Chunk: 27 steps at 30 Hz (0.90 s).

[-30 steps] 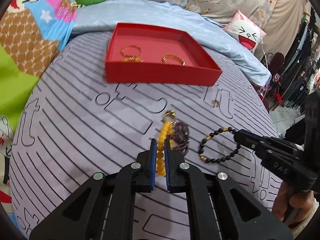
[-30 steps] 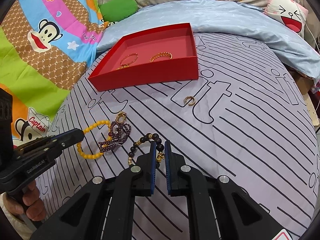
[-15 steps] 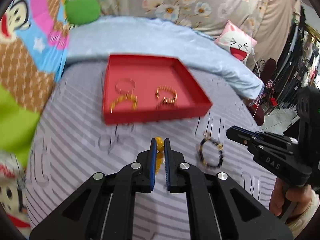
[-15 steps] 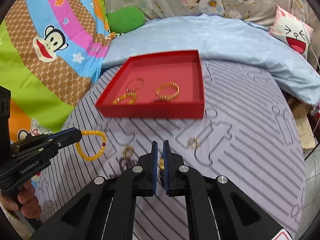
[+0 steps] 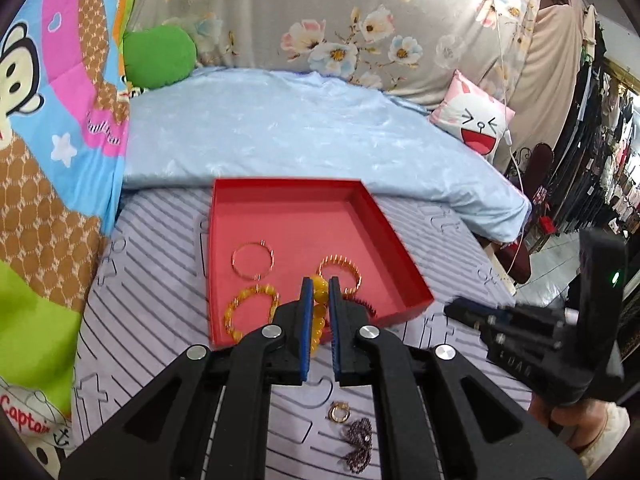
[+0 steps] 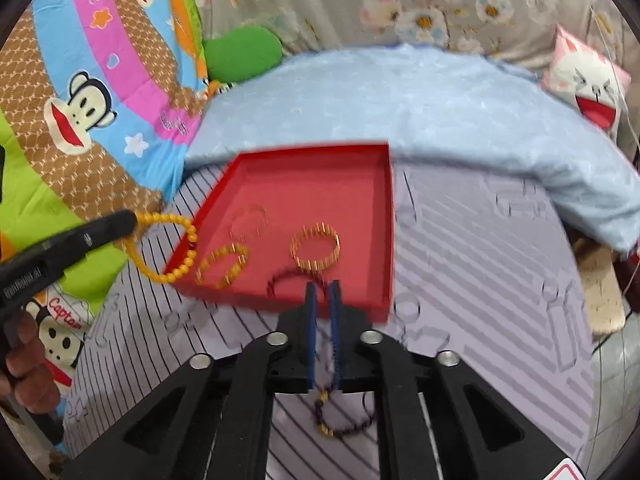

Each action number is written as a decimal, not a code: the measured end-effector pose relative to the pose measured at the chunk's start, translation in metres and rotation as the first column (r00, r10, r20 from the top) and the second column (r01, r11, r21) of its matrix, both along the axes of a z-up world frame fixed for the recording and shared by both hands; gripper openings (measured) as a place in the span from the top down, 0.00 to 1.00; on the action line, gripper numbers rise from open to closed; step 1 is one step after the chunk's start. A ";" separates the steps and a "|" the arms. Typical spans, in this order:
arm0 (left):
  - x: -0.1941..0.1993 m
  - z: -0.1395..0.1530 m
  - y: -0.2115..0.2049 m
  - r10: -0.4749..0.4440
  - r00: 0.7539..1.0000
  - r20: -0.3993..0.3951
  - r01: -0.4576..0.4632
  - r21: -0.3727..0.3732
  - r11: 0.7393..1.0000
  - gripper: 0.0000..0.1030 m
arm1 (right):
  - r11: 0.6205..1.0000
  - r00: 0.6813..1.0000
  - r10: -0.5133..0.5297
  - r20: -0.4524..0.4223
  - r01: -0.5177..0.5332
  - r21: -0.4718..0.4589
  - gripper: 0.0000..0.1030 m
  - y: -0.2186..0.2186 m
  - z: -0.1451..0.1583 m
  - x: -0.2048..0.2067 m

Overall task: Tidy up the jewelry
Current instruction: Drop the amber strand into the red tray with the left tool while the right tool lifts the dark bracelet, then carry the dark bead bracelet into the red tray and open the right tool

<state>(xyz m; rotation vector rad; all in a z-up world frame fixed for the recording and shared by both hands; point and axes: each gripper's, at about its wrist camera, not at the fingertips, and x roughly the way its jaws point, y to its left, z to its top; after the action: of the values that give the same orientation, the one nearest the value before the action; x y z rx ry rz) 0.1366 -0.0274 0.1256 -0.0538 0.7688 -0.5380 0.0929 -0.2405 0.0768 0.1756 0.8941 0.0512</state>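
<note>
A red tray (image 5: 394, 248) (image 6: 384, 216) lies on the striped bedcover and holds a thin gold bangle (image 5: 253, 260), a gold beaded bracelet (image 5: 340, 272) (image 6: 316, 246), an amber bracelet (image 5: 250, 312) (image 6: 222, 264) and a dark red bead bracelet (image 6: 286, 280). My left gripper (image 5: 319, 286) is shut on a yellow bead bracelet (image 5: 319, 312) (image 6: 168, 248), held above the tray's near left corner. My right gripper (image 6: 322, 290) is shut on a dark bead bracelet (image 6: 332, 428) that hangs below it, just before the tray's near edge. A gold ring (image 5: 339, 414) and a purple bead piece (image 5: 358, 446) lie on the cover.
A light blue quilt (image 5: 300, 140) lies behind the tray. A green cushion (image 5: 158, 56) and a white cartoon pillow (image 5: 476, 124) sit at the back. A monkey-print blanket (image 6: 80, 100) is at the left. The bed's edge drops off at the right.
Both grippers have lifted their bracelets off the cover and moved forward to the tray. The yellow bracelet now hangs over the tray's left corner; the dark bracelet hangs under the right gripper.
</note>
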 end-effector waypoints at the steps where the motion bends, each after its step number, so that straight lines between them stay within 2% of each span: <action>1: -0.002 -0.004 0.001 0.001 1.000 -0.012 -0.001 -0.001 1.000 0.93 | 1.000 0.999 -0.005 -0.031 0.006 0.009 0.83 -0.001 -0.012 -0.006; 6: -0.014 -0.030 0.007 0.011 0.996 -0.084 -0.011 -0.002 1.000 0.93 | 1.000 0.993 -0.004 -0.120 0.006 0.018 0.77 0.006 -0.049 -0.026; 9: -0.021 -0.041 0.009 0.018 0.993 -0.115 -0.019 -0.001 1.000 0.93 | 1.000 0.990 0.004 -0.140 0.000 0.024 0.78 0.012 -0.061 -0.027; 13: -0.027 -0.051 0.012 0.024 0.989 -0.143 -0.025 -0.001 1.000 0.93 | 0.999 0.989 0.018 -0.146 -0.021 -0.024 0.78 0.022 -0.069 -0.023; 16: -0.031 -0.056 0.011 0.025 0.987 -0.156 -0.025 0.003 1.000 0.93 | 0.999 0.988 0.021 -0.151 -0.027 -0.040 0.85 0.024 -0.075 -0.023; 18: -0.032 -0.058 0.011 0.025 0.986 -0.164 -0.024 0.005 1.000 0.93 | 0.999 0.989 0.017 -0.147 -0.024 -0.049 0.91 0.024 -0.075 -0.023; 22: -0.032 -0.057 0.010 0.020 0.985 -0.169 -0.020 0.002 1.000 0.93 | 0.999 0.991 0.011 -0.134 -0.015 -0.033 0.93 0.019 -0.068 -0.023; 27: -0.026 -0.041 0.007 0.005 0.991 -0.134 -0.005 -0.003 1.000 0.93 | 0.999 0.998 0.013 -0.062 -0.011 0.041 0.93 0.011 -0.029 -0.019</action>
<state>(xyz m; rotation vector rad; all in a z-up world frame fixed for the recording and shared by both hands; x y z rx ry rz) 0.1105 -0.0201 0.0843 -0.0962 0.8984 -0.5349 0.0742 -0.2294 0.0475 0.2105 0.9564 0.0751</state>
